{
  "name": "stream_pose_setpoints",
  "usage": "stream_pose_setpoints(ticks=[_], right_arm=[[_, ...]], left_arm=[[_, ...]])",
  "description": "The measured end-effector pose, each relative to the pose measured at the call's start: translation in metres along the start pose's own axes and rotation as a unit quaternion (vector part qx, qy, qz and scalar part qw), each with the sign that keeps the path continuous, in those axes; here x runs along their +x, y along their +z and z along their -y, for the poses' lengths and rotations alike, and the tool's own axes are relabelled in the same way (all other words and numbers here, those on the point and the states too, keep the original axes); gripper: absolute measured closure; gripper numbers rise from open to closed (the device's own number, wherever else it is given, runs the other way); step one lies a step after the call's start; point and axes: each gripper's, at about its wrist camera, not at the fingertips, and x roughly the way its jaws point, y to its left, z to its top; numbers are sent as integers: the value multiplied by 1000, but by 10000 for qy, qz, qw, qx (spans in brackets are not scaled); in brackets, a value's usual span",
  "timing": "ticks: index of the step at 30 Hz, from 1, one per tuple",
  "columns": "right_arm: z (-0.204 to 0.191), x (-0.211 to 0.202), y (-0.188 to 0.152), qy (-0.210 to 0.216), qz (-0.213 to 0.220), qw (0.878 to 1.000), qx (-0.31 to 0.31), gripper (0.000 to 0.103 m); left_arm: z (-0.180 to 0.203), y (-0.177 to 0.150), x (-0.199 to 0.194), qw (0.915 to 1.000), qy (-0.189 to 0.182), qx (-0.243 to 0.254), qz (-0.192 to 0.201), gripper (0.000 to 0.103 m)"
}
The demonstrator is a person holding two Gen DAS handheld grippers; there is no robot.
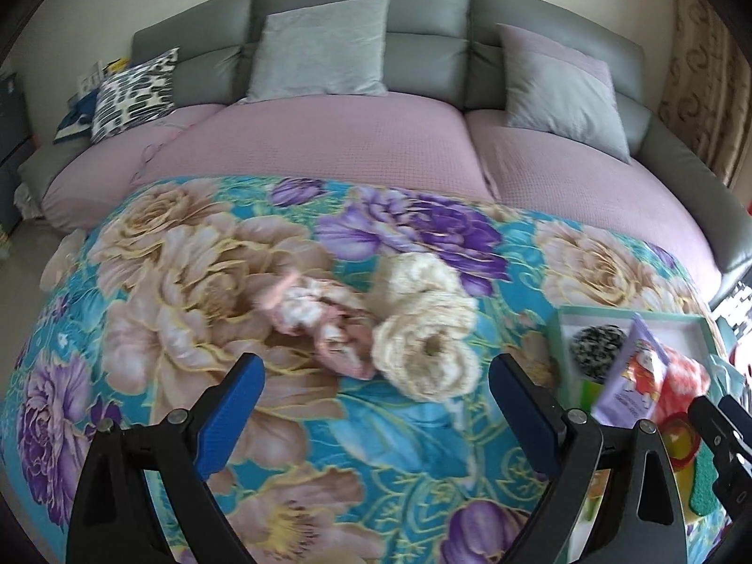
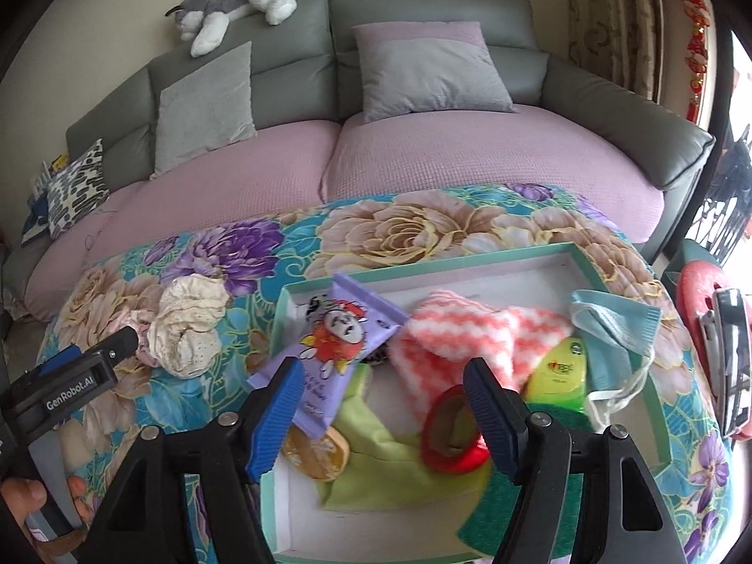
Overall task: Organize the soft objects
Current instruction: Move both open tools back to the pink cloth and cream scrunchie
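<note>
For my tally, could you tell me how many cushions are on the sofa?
3: a patterned cushion at the left end, a grey cushion left of centre, another grey one right.

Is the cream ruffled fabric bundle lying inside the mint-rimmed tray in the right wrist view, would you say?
No, the cream ruffled fabric bundle lies on the floral blanket, left of the mint-rimmed tray.

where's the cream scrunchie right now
The cream scrunchie lies on the floral blanket outside the box, to the box's left in both views, touching the pink cloth on its own left.
</note>
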Motion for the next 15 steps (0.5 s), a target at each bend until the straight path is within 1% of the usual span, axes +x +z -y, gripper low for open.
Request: stream_pose_setpoints(ticks=[9, 15], right_arm=[[-41, 13, -1, 267, -115, 9992, -279, 29], [-59, 18, -3, 442, -194, 9984, -283, 29]], left_arm=[[-52, 2, 0, 9982, 361, -468, 42, 7], [-74, 1, -2, 9972, 485, -562, 63, 6]])
